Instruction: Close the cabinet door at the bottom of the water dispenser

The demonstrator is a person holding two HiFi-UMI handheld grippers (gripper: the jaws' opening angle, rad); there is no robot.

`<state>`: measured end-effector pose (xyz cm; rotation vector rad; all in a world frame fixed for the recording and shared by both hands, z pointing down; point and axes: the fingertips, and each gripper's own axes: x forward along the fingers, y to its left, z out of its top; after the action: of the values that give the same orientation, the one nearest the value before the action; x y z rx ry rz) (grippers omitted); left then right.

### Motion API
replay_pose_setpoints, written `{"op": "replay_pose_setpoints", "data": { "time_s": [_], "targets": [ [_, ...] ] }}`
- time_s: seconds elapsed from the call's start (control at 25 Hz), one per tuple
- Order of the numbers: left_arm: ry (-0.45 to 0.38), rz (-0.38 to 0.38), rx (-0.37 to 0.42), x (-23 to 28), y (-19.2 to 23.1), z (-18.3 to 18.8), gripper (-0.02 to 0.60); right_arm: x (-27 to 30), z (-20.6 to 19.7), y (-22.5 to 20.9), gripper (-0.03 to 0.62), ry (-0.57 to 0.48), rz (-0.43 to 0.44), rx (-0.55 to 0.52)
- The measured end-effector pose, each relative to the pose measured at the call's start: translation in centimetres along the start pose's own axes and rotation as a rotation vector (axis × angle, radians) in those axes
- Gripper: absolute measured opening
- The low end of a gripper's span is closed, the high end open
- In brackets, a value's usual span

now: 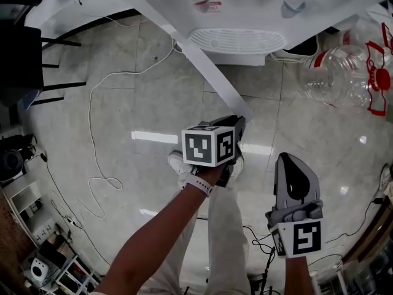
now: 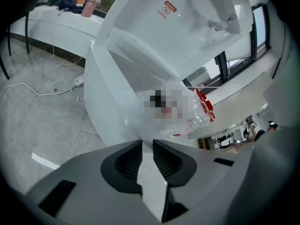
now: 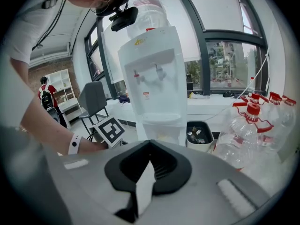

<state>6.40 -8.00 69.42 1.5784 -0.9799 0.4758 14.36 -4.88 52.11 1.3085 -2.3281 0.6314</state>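
The white water dispenser (image 3: 154, 78) stands ahead, its drip tray (image 1: 236, 40) at the top of the head view. Its bottom cabinet door (image 1: 209, 72) hangs open, a thin white edge running diagonally toward me. My left gripper (image 1: 239, 123) has its tips at the door's free end. In the left gripper view the jaws (image 2: 146, 142) stand slightly apart, and the white door panel (image 2: 110, 97) shows through the gap. My right gripper (image 1: 287, 160) hovers to the right, away from the door. Its tips (image 3: 150, 144) meet with nothing held.
Large empty water bottles (image 1: 344, 72) with red caps stand right of the dispenser. A small bin (image 3: 199, 135) sits beside its base. A white cable (image 1: 98, 91) loops over the tiled floor at left. The person's shoe (image 1: 181, 165) is below the left gripper. A chair (image 3: 93, 100) stands further left.
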Motion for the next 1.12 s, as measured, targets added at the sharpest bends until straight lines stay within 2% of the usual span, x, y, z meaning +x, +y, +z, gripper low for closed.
{"op": "replay_pose_setpoints", "data": {
  "time_s": [1.12],
  "targets": [
    [-0.005, -0.065, -0.095, 4.5, -3.8, 4.4, 0.055, 0.8, 1.1, -2.8, 0.009, -0.033, -0.053, 0.037]
  ]
}}
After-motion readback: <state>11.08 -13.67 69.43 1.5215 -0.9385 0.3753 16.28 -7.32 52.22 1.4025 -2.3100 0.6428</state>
